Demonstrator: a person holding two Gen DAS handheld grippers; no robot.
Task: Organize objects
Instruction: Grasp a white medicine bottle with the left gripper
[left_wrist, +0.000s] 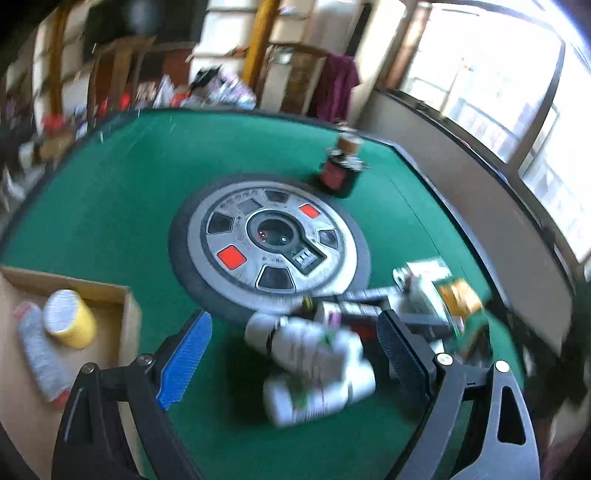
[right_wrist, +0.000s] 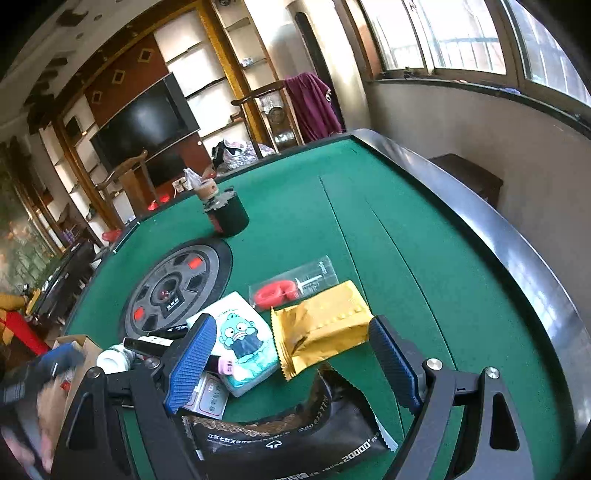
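Lying blurred between the left gripper's (left_wrist: 295, 350) released jaws: white bottles (left_wrist: 317, 373).

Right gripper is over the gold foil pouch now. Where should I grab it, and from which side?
Grip the gold foil pouch across its puffed middle, coming straight down from above. It lies flat on the green table, long axis running left-right between the open fingers of the right gripper. The serrated end is thin and would likely slip. Its lower edge seems to overlap the black pouch, so lift straight up.
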